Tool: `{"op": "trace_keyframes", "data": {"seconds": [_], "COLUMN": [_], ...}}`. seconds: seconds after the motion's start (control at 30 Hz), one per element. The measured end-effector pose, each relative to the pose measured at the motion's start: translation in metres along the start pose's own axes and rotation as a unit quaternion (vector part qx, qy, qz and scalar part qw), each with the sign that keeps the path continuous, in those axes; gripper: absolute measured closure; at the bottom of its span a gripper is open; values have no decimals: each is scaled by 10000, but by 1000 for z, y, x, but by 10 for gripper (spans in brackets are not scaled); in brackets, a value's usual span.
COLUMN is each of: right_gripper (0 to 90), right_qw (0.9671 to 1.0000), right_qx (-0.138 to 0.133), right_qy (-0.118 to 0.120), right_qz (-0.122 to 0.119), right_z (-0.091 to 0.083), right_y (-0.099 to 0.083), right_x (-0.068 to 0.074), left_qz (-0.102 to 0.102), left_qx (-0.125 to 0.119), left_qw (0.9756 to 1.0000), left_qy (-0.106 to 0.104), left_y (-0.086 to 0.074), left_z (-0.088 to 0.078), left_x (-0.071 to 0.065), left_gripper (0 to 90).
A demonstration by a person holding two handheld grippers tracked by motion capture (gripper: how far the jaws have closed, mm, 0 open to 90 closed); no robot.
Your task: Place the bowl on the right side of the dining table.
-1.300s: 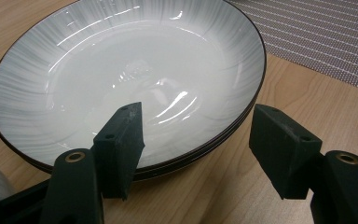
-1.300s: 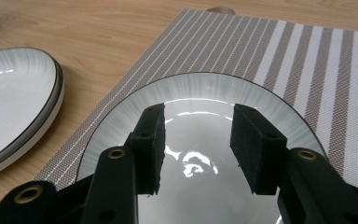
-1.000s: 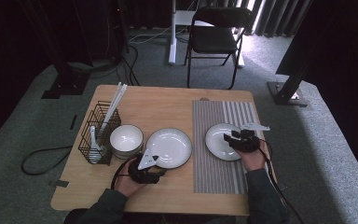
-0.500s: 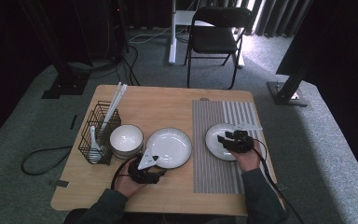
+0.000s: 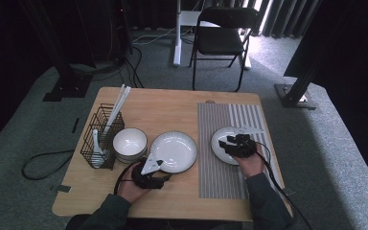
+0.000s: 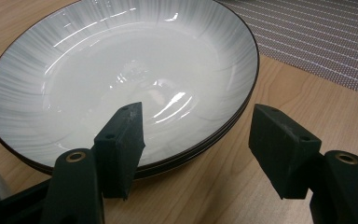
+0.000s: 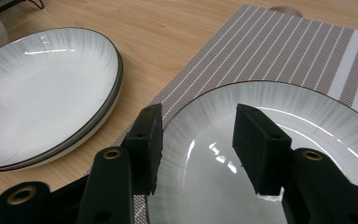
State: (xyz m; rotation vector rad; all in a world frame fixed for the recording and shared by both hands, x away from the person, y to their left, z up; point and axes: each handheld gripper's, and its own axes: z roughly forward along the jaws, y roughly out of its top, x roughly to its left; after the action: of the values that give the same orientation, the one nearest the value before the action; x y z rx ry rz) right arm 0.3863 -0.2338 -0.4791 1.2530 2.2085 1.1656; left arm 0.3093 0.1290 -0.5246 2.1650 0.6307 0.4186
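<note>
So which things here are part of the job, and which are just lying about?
In the job: plate on the mat, stacked plates, striped mat, left gripper, right gripper.
Lying about: bowls, wire basket, folding chair.

**Free room and obstacles on the table**

The far half of the table is left bare. At nine o'clock, passage is blocked by the wire basket and bowl. The centre is taken by stacked plates; at three o'clock a plate occupies the striped mat.
</note>
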Motion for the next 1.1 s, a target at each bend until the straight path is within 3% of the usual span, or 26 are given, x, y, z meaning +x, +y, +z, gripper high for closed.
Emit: {"op": "trace_keyframes", "data": {"seconds": [1.1], "right_gripper": [515], "right_qw": [9990], "right_qx": [8], "right_qy": [229], "right_qz": [-384], "right_z": [1], "right_y": [17], "right_x": [32], "left_qz": [-25], "left_qx": [-82], "left_qw": [9999], "left_qy": [74], "left_y": [-5], "left_z": [-16], "left_x": [-4], "left_gripper": [361]}}
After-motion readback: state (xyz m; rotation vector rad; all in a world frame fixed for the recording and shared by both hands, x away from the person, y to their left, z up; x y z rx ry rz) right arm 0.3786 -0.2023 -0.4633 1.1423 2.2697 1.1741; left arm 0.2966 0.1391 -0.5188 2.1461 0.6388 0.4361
